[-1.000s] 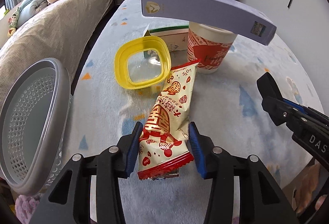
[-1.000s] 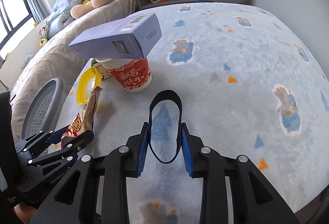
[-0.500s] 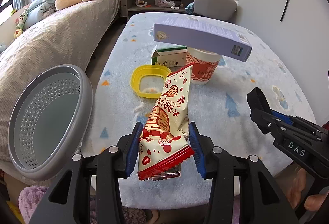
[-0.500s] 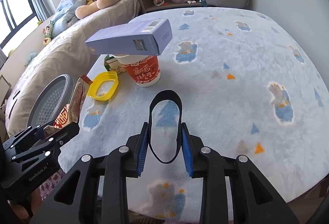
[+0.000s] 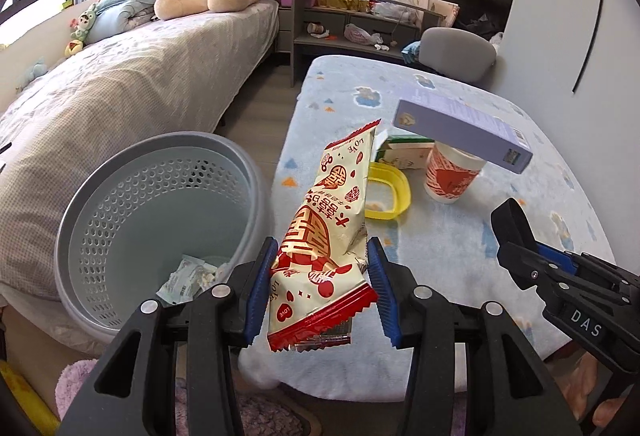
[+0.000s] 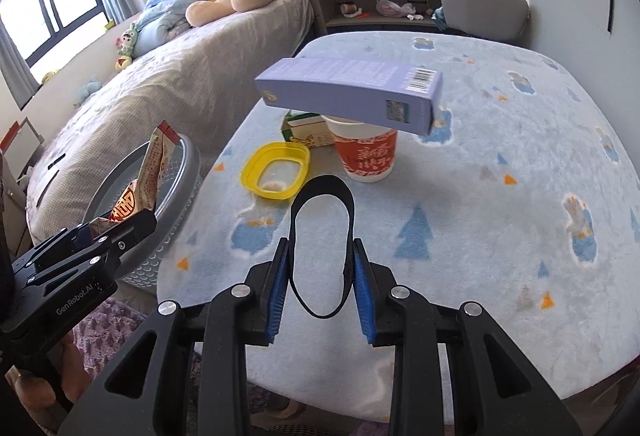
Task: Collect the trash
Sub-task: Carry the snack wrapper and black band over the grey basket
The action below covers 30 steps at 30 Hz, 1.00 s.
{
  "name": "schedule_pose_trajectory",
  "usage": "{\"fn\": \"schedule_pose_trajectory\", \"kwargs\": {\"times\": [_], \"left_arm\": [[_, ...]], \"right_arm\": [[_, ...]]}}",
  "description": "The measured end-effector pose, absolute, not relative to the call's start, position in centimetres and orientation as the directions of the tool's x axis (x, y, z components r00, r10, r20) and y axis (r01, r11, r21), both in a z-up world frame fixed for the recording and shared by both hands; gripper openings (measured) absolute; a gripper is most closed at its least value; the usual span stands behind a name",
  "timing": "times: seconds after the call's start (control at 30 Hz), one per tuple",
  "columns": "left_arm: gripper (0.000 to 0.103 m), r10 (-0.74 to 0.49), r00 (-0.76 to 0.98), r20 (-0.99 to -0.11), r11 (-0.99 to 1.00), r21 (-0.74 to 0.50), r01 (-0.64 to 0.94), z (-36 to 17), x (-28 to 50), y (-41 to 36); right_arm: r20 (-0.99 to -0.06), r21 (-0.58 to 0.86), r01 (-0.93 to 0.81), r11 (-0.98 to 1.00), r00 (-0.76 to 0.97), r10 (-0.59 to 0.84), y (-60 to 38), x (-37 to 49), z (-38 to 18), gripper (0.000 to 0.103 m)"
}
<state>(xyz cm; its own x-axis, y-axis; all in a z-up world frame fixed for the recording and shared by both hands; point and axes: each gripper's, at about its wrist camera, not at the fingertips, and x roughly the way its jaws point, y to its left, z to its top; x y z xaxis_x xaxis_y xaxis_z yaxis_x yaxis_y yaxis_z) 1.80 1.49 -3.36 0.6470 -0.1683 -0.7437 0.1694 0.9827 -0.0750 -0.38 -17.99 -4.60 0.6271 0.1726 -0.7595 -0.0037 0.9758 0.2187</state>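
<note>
I have the left gripper (image 5: 322, 286) clamped on the lower part of a cream-and-red crinkly plastic snack wrapper (image 5: 330, 232); most of it sticks up above the pads. It hangs over the table's near-left edge, just beside the grey perforated plastic bin (image 5: 160, 220), not yet over the opening.

Right gripper (image 6: 320, 290) is nearly closed on a thin black elastic loop (image 6: 322, 248), pads pressing its two sides, above the pale blue fleece-covered table (image 6: 500, 220).

Risks as I see them:
- Wrapper is slick and light. If I let go before it clears the bin rim, I expect it to land on the floor or the rim.
- The loop is held by pinch alone on a springy band; a small slip and it pops out.
- Long lilac cardboard box (image 6: 352, 93) balances across the red-and-white paper cup (image 6: 366, 153), overhanging both sides. Any bump topples it, maybe the cup too.
- Yellow plastic lid ring (image 6: 276, 171) and green-and-white small carton (image 6: 306, 131) sit close to the cup, so reaching for them is tight.
- The grippers are close together at the table edge; crossing paths to the bin could knock them.
</note>
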Motion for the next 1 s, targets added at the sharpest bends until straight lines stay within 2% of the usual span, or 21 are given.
{"fn": "schedule_pose_trajectory", "kwargs": {"times": [0.4,1.0], "left_arm": [[0.044,-0.073,0.653,-0.753,0.997,-0.072,0.028,-4.0,3.7,9.1],[0.044,0.033,0.618,-0.786,0.994,-0.037,-0.1,-5.9,7.4,17.3]], "right_arm": [[-0.76,0.235,-0.146,0.961,0.589,0.275,-10.3,3.7,-4.5,0.03],[-0.765,0.249,-0.324,0.913,0.512,0.39,-0.4,9.7,-5.2,0.032]]}}
